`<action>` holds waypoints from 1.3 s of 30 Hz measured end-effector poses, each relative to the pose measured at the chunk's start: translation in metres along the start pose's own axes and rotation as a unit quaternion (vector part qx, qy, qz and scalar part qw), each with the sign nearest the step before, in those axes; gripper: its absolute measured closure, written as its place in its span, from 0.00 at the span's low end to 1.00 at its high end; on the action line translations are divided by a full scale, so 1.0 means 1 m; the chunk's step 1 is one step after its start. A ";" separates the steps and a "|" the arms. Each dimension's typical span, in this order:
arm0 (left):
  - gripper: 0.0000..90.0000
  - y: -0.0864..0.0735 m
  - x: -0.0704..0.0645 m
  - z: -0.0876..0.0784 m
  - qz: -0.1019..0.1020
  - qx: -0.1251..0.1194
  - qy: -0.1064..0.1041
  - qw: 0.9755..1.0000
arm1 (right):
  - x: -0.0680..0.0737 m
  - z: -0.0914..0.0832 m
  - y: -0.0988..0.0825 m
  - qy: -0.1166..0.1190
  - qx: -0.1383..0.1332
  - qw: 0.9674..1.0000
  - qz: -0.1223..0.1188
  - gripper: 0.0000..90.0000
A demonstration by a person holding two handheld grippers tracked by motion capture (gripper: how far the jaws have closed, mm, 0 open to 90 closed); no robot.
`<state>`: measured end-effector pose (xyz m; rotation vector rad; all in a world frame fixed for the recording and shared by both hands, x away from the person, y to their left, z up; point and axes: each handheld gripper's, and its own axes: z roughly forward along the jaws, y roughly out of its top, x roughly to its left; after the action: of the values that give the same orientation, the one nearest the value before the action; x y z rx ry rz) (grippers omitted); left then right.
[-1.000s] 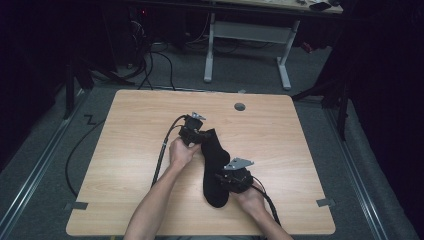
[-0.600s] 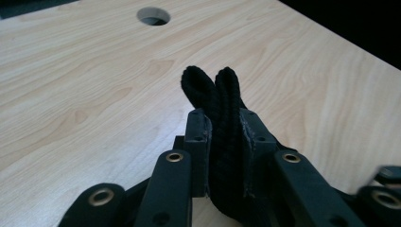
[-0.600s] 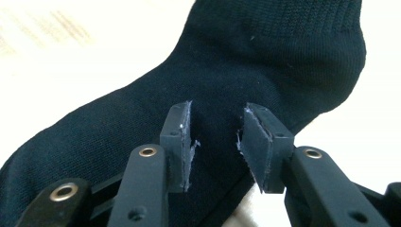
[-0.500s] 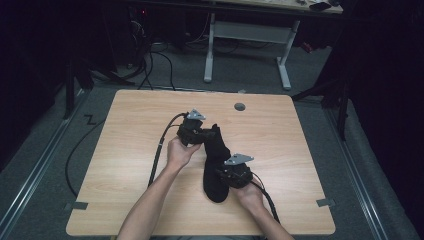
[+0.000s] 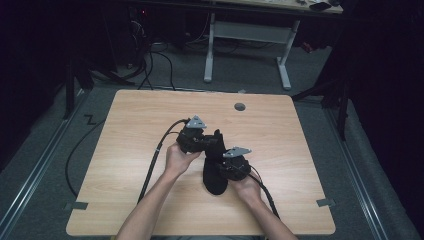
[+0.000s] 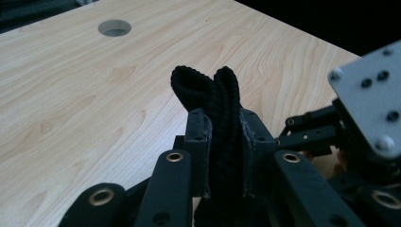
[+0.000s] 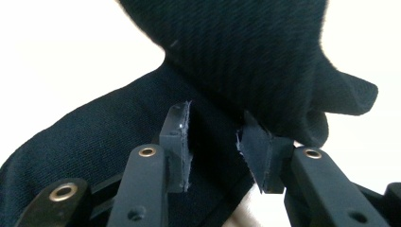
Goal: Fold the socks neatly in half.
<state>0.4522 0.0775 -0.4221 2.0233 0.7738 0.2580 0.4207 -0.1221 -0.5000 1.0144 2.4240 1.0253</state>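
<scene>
Sock, black: clamped at its ribbed cuff between closed left gripper jaws. Right gripper jaws stood apart around a fold of the fabric; pressing not confirmed. Compared with a second earlier: cuff end raised off the table, pair shifted slightly. Judged mid-fold or mid-stretch. Long axis ran from left gripper down past right gripper, toe nearest the person.

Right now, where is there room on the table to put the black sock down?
The table is bare left of the cables, right of the right tool, and around the round hole. It is crowded mid-table, where both tools hold the sock.
</scene>
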 end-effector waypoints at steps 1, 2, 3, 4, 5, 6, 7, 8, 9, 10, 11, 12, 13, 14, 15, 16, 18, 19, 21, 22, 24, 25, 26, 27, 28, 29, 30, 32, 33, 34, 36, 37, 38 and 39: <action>0.85 -0.001 0.000 0.000 0.001 0.001 0.001 1.000 | -0.001 0.001 0.001 -0.001 -0.001 1.000 0.001 0.70; 0.85 -0.003 0.000 0.001 0.001 0.000 0.003 1.000 | -0.002 0.001 0.001 -0.001 -0.001 1.000 0.003 0.69; 0.85 -0.003 0.000 0.001 0.001 -0.001 0.005 1.000 | -0.003 0.002 0.002 0.000 -0.002 1.000 0.006 0.69; 0.85 -0.004 0.000 0.002 0.001 -0.003 0.007 1.000 | -0.004 0.001 0.002 0.001 -0.002 1.000 0.006 0.68; 0.85 -0.005 0.000 0.002 0.001 -0.004 0.009 1.000 | -0.004 0.000 0.002 0.001 -0.001 1.000 0.008 0.67; 0.85 -0.005 0.000 0.002 0.000 -0.005 0.011 1.000 | -0.003 -0.003 0.002 0.004 -0.003 1.000 0.011 0.66; 0.85 -0.006 0.001 0.002 -0.002 -0.006 0.012 1.000 | -0.003 -0.007 0.002 0.008 -0.008 1.000 0.013 0.65; 0.85 -0.006 0.001 0.002 -0.004 -0.007 0.014 1.000 | -0.002 -0.011 0.001 0.011 -0.013 1.000 0.014 0.65; 0.85 -0.007 0.002 0.003 -0.004 -0.006 0.016 1.000 | 0.000 -0.015 0.000 0.012 -0.013 1.000 0.012 0.64; 0.85 -0.007 0.002 0.003 -0.005 -0.007 0.018 1.000 | 0.002 -0.020 -0.002 0.017 -0.009 1.000 0.007 0.63; 0.85 -0.007 0.003 0.003 -0.006 -0.008 0.018 1.000 | 0.004 -0.025 -0.005 0.019 -0.011 1.000 0.002 0.63; 0.85 -0.008 0.003 0.003 -0.007 -0.009 0.019 1.000 | 0.005 -0.029 -0.008 0.021 -0.011 1.000 -0.001 0.63; 0.85 -0.008 0.002 0.004 -0.007 -0.009 0.019 1.000 | 0.006 -0.033 -0.011 0.025 -0.012 1.000 -0.003 0.63; 0.85 -0.008 0.002 0.004 -0.007 -0.009 0.019 1.000 | 0.007 -0.037 -0.013 0.028 -0.012 1.000 -0.002 0.63; 0.85 -0.008 0.001 0.005 -0.005 -0.009 0.019 1.000 | 0.008 -0.038 -0.016 0.029 -0.012 0.999 -0.005 0.63; 0.85 -0.008 0.001 0.006 -0.004 -0.009 0.018 1.000 | 0.009 -0.039 -0.018 0.030 -0.009 0.999 -0.006 0.63; 0.85 -0.008 -0.001 0.006 -0.002 -0.010 0.018 1.000 | 0.010 -0.035 -0.020 0.030 0.004 1.000 -0.007 0.63; 0.85 -0.008 -0.002 0.005 0.001 -0.010 0.017 1.000 | 0.010 -0.031 -0.021 0.029 0.013 0.999 -0.006 0.63; 0.85 -0.009 -0.004 0.004 0.002 -0.011 0.016 1.000 | 0.009 -0.025 -0.023 0.024 0.010 1.000 -0.003 0.64; 0.85 -0.010 -0.005 0.002 0.002 -0.011 0.016 1.000 | 0.008 -0.023 -0.022 0.022 0.007 1.000 0.001 0.65; 0.85 -0.011 -0.009 0.000 0.009 -0.011 0.019 1.000 | 0.007 -0.021 -0.021 0.014 0.000 1.000 0.001 0.65; 0.85 -0.012 -0.011 -0.001 0.013 -0.010 0.020 1.000 | 0.006 -0.020 -0.021 0.015 0.000 1.000 0.004 0.65; 0.85 -0.014 -0.013 -0.003 0.016 -0.010 0.020 1.000 | 0.004 -0.018 -0.019 0.011 0.003 1.000 0.007 0.65; 0.85 -0.014 -0.014 -0.003 0.017 -0.012 0.021 1.000 | 0.003 -0.017 -0.017 0.007 0.003 1.000 0.006 0.65; 0.85 -0.016 -0.017 -0.004 0.022 -0.010 0.023 0.999 | 0.003 -0.016 -0.016 0.005 0.005 1.000 0.005 0.65; 0.85 -0.017 -0.019 -0.004 0.026 -0.008 0.024 0.999 | 0.001 -0.014 -0.013 0.003 0.007 1.000 0.007 0.65; 0.84 -0.018 -0.021 -0.004 0.030 -0.007 0.027 0.999 | 0.000 -0.013 -0.012 -0.001 0.006 1.000 0.007 0.65; 0.84 -0.021 -0.025 -0.003 0.036 -0.002 0.031 0.999 | -0.001 -0.011 -0.012 -0.005 0.001 1.000 0.013 0.65; 0.84 -0.023 -0.027 -0.002 0.038 0.001 0.033 0.999 | -0.001 -0.011 -0.011 -0.006 0.001 1.000 0.014 0.65; 0.84 -0.025 -0.027 -0.001 0.038 0.004 0.036 0.999 | 0.000 -0.011 -0.011 -0.007 0.002 1.000 0.014 0.65; 0.84 -0.029 -0.026 0.001 0.035 0.010 0.040 0.999 | 0.001 -0.012 -0.011 -0.011 0.003 1.000 0.010 0.65; 0.84 -0.031 -0.025 0.002 0.032 0.010 0.041 0.999 | 0.002 -0.014 -0.011 -0.012 0.003 1.000 0.009 0.65; 0.84 -0.032 -0.024 0.002 0.029 0.012 0.042 0.999 | 0.003 -0.018 -0.012 -0.010 -0.003 1.000 0.009 0.65; 0.84 -0.033 -0.023 0.002 0.026 0.012 0.043 0.999 | 0.004 -0.023 -0.013 -0.008 -0.009 1.000 0.006 0.64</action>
<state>0.4217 0.0744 -0.4478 2.0673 0.7817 0.3701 0.3997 -0.1369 -0.4937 1.0287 2.3945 1.0382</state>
